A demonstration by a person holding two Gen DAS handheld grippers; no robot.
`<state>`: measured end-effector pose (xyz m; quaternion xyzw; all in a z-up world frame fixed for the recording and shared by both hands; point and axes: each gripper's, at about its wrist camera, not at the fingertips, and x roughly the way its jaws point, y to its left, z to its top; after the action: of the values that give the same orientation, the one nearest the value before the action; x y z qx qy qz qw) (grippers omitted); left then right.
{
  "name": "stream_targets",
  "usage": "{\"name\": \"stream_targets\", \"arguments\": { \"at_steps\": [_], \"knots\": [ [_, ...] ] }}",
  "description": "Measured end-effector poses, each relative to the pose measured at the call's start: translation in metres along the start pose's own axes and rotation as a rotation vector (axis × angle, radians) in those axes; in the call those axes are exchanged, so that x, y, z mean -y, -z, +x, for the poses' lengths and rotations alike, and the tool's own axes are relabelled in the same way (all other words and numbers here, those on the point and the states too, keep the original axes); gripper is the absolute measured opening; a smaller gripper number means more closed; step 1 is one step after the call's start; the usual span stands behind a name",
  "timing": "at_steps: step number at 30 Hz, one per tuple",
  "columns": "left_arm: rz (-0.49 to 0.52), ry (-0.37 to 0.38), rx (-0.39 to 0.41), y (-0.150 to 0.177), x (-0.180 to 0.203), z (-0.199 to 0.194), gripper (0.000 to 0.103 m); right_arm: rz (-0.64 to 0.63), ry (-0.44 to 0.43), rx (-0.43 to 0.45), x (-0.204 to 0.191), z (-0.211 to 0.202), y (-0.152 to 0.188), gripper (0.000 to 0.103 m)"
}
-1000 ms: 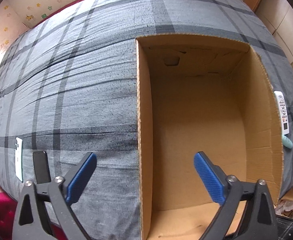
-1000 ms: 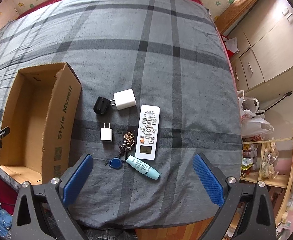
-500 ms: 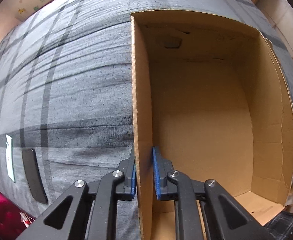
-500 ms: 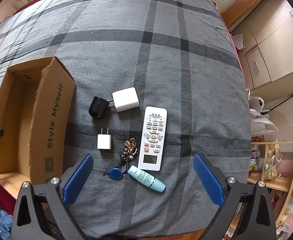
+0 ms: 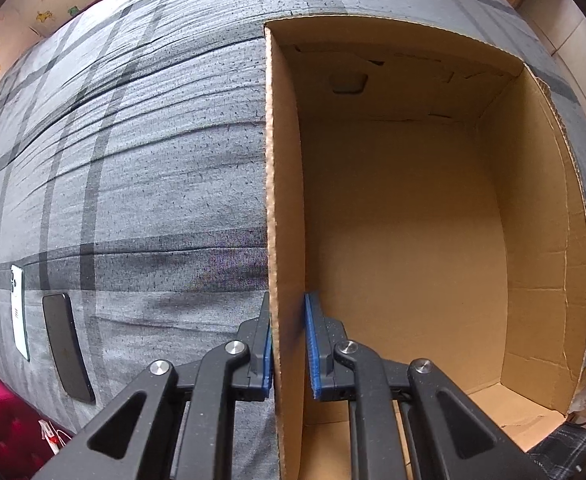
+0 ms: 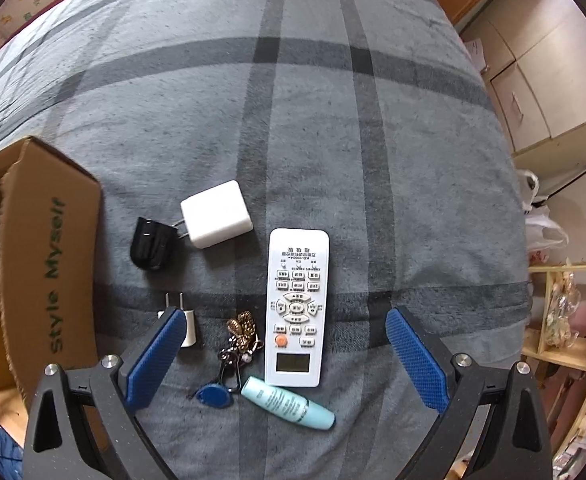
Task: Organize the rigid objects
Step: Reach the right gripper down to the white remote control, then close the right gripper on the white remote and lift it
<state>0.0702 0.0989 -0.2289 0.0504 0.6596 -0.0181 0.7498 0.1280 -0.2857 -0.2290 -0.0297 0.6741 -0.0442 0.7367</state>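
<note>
An open cardboard box lies on a grey plaid bed; it also shows in the right wrist view. My left gripper is shut on the box's left wall near its front end. My right gripper is open above a group of small items: a white remote, a large white charger, a black plug, a small white charger, a keychain with a blue tag and a teal tube. The remote and keychain lie between its fingers.
A white phone and a black phone lie on the bed near its front edge, left of the box. Cabinets, plastic bags and a wooden shelf stand right of the bed.
My left gripper went from open to shut on the box's left wall and holds it. My right gripper moved down closer to the items and stayed open.
</note>
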Motion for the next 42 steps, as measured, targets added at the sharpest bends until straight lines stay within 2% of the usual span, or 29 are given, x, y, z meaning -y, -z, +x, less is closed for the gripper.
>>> {"name": "stream_targets", "arguments": {
  "at_steps": [5,9,15,18,19,20,21,30,42],
  "knots": [
    [0.004,-0.011,-0.001,-0.001,0.001,0.001,0.014,0.041,-0.023,-0.020,0.009,0.023,-0.004,0.102],
    [-0.009,-0.007,-0.007,-0.002,0.000,0.001,0.014,0.053,-0.008,-0.056,0.011,0.045,-0.006,0.101],
    [0.005,-0.019,-0.003,-0.001,0.003,0.003,0.014,0.048,-0.010,-0.070,0.012,0.064,-0.010,0.094],
    [-0.002,-0.020,-0.008,-0.001,0.003,0.004,0.014,0.042,-0.020,-0.085,0.013,0.072,-0.009,0.082],
    [-0.005,-0.018,-0.010,-0.001,0.003,0.003,0.014,0.043,-0.030,-0.087,0.012,0.074,-0.010,0.072],
    [-0.005,-0.018,-0.012,-0.002,0.003,0.004,0.014,0.046,-0.048,-0.093,0.012,0.077,-0.010,0.055],
    [-0.002,-0.020,-0.012,-0.001,0.004,0.003,0.014,0.049,-0.045,-0.102,0.012,0.079,-0.010,0.050],
    [-0.009,-0.036,-0.011,0.000,0.005,0.003,0.014,0.049,-0.055,-0.087,0.014,0.079,-0.008,0.049],
    [-0.006,-0.040,-0.009,-0.001,0.006,0.000,0.014,0.077,-0.053,-0.044,0.011,0.038,0.013,0.049]
  ]
}}
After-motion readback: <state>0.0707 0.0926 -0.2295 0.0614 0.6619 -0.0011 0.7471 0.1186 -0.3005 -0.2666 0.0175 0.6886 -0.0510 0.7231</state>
